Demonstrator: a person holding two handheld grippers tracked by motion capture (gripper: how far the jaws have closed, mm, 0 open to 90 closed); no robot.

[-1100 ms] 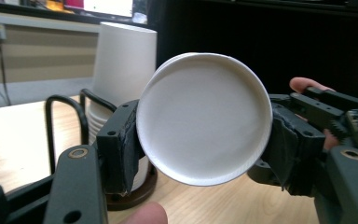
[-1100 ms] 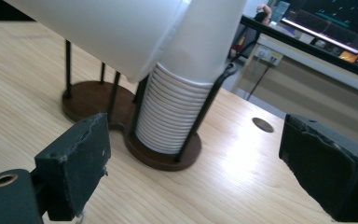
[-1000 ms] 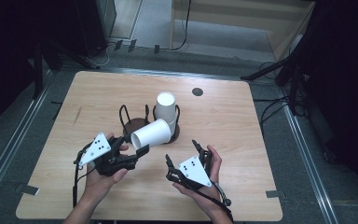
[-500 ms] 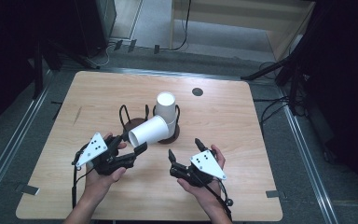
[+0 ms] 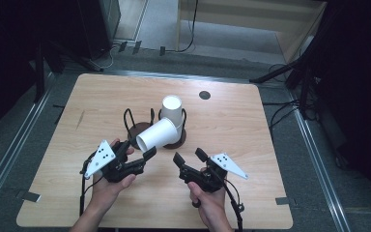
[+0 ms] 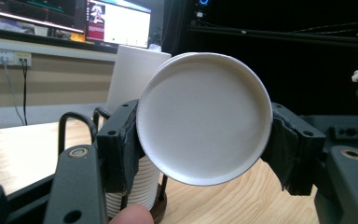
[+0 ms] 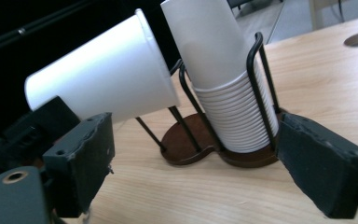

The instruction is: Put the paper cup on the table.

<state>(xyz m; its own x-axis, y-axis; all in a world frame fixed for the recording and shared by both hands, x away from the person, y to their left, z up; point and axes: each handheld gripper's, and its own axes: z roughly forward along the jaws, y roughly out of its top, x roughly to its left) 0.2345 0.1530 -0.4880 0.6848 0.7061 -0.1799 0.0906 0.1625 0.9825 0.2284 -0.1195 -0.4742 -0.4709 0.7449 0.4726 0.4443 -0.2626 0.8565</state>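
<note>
Beside the cup stack (image 5: 172,116), nearer the person, the left gripper (image 5: 140,162) clamps its fingers on a sideways paper cup (image 5: 157,135), base pointing stackward; right gripper (image 5: 189,162) fingers stand apart.

White paper cups (image 5: 158,135), dark-brown holder (image 7: 200,140), light wood table (image 5: 232,121).

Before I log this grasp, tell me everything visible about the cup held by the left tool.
The white paper cup looks plain, tapered, with a recessed round base. It lies roughly on its side, lifted off the table, base toward the person, gripped on both sides near its narrow end by the left tool, in front of the cup stack in its wire holder.
</note>
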